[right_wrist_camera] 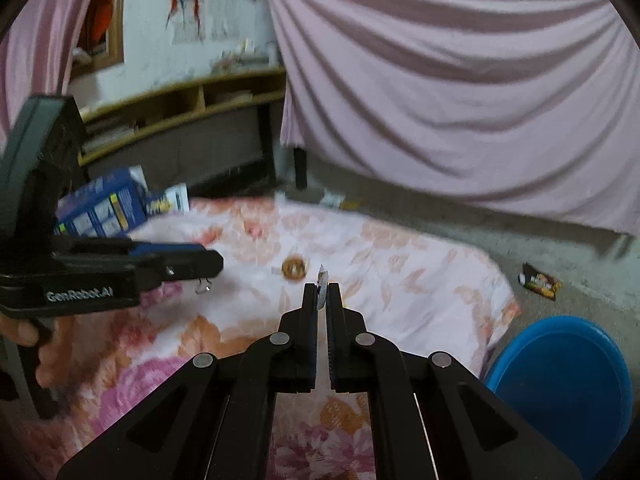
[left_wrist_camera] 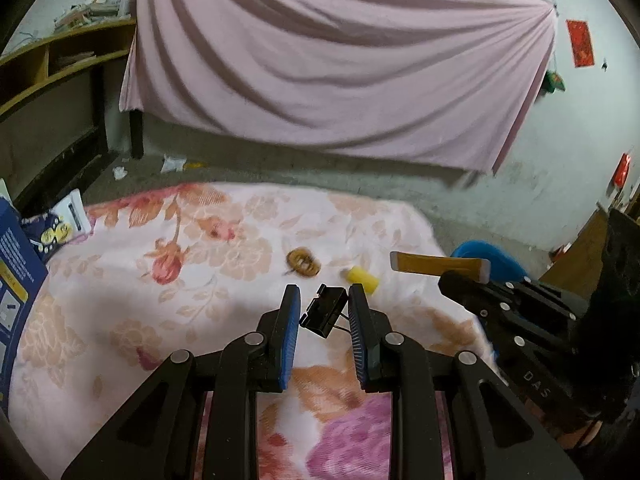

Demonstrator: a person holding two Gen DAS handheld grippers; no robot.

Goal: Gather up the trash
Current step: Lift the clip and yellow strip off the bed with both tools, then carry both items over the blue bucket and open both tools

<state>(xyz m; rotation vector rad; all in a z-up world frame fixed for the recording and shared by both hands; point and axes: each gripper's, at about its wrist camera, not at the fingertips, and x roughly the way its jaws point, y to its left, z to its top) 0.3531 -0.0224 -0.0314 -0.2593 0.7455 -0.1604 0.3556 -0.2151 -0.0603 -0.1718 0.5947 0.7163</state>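
A black binder clip (left_wrist_camera: 323,312) with wire handles sits tilted between the left gripper's (left_wrist_camera: 324,312) parted fingers. Just beyond lie a yellow cylindrical scrap (left_wrist_camera: 362,276) and a brown ring-shaped piece (left_wrist_camera: 303,263) on the floral blanket (left_wrist_camera: 120,280). An orange flat wrapper (left_wrist_camera: 440,265) is pinched edge-on in the right gripper (right_wrist_camera: 322,300).

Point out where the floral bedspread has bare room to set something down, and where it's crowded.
Free: the wide left stretch of the floral bedspread, between the blue box and the brown ring. Also free is the near pink-flower patch below the left tongs. Crowded: the right-centre, where ring, yellow piece, binder clip and right tongs cluster.
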